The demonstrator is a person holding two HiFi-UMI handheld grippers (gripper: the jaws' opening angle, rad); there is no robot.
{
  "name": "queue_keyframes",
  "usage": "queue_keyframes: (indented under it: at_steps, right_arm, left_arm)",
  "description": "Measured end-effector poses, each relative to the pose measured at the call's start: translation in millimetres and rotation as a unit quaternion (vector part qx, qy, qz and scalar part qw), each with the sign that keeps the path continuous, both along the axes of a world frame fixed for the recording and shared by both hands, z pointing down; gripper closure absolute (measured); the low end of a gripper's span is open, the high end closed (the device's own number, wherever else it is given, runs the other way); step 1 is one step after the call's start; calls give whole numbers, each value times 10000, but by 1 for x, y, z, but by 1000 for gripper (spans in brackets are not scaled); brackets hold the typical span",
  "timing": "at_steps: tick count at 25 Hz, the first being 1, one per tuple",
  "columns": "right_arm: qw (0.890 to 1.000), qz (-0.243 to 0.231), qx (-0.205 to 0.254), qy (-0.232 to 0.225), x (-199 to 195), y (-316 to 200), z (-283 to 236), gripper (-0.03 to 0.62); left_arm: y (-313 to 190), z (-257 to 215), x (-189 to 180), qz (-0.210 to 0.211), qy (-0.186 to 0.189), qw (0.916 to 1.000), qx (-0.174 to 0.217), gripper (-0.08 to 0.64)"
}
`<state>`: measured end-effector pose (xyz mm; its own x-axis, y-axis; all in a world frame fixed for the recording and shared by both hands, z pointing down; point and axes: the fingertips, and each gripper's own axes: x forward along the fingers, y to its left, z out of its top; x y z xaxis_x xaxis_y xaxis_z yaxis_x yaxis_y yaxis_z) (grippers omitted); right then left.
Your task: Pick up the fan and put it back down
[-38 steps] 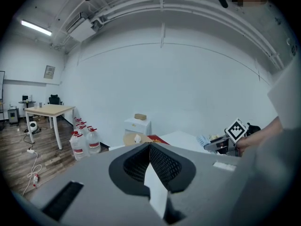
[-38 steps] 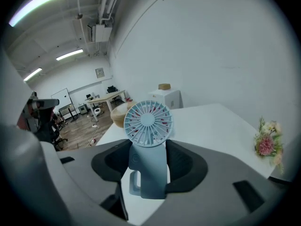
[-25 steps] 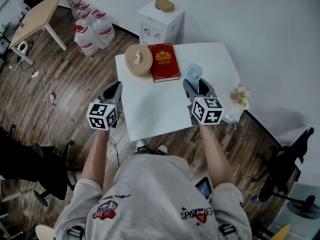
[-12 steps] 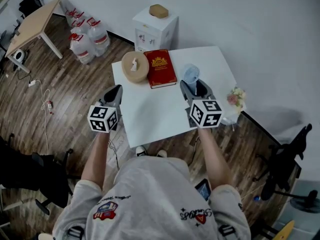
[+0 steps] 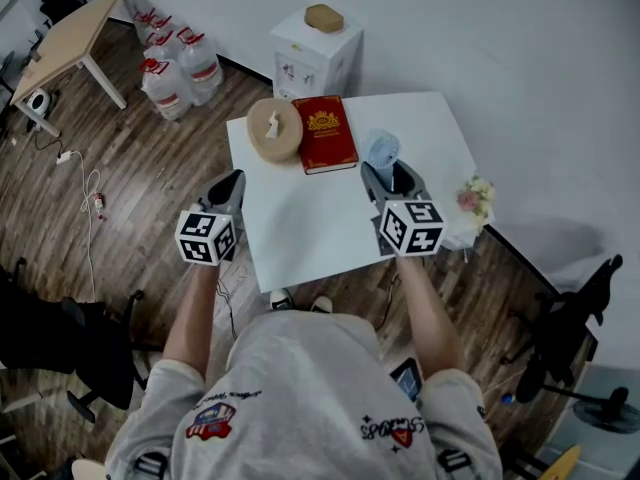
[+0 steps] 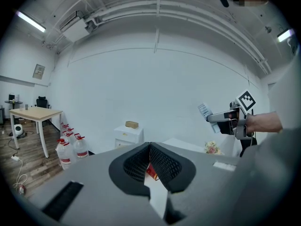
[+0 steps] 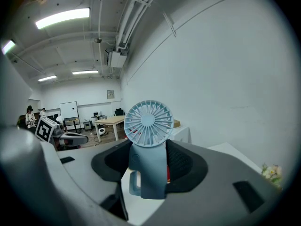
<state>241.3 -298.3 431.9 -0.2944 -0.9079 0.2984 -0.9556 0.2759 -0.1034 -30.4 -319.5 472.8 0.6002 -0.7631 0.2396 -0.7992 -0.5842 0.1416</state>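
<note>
A small pale-blue hand fan [image 7: 148, 124] stands upright between the jaws of my right gripper [image 7: 150, 166], which is shut on its handle. In the head view the fan [image 5: 383, 150] is over the right part of the white table [image 5: 300, 233], with the right gripper [image 5: 389, 174] under it. From the left gripper view the fan [image 6: 204, 110] is held in the air above the table. My left gripper [image 5: 230, 183] hovers off the table's left edge. Its jaws [image 6: 149, 147] meet at the tips with nothing in them.
A red book [image 5: 328, 133] and a round wooden box [image 5: 275, 128] lie at the table's far side. A small bunch of flowers [image 5: 474, 196] sits at its right edge. Behind are a white cabinet [image 5: 315, 43], water bottles [image 5: 175, 68] and a wooden desk [image 5: 70, 38].
The head view has shifted a little. Both grippers and the fan stay where they were, with the grip unchanged.
</note>
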Motion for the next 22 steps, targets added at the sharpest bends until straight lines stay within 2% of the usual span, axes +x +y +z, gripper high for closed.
queue_keyframes:
  at_steps: [11, 22]
  right_arm:
    - [9967, -178, -793, 23, -22, -23, 64, 371]
    - [9829, -271, -1816, 125, -50, -45, 160, 371]
  left_arm:
    - [4, 27, -46, -469, 5, 9984, -301, 555]
    - [18, 59, -111, -1165, -60, 9912, -622, 555]
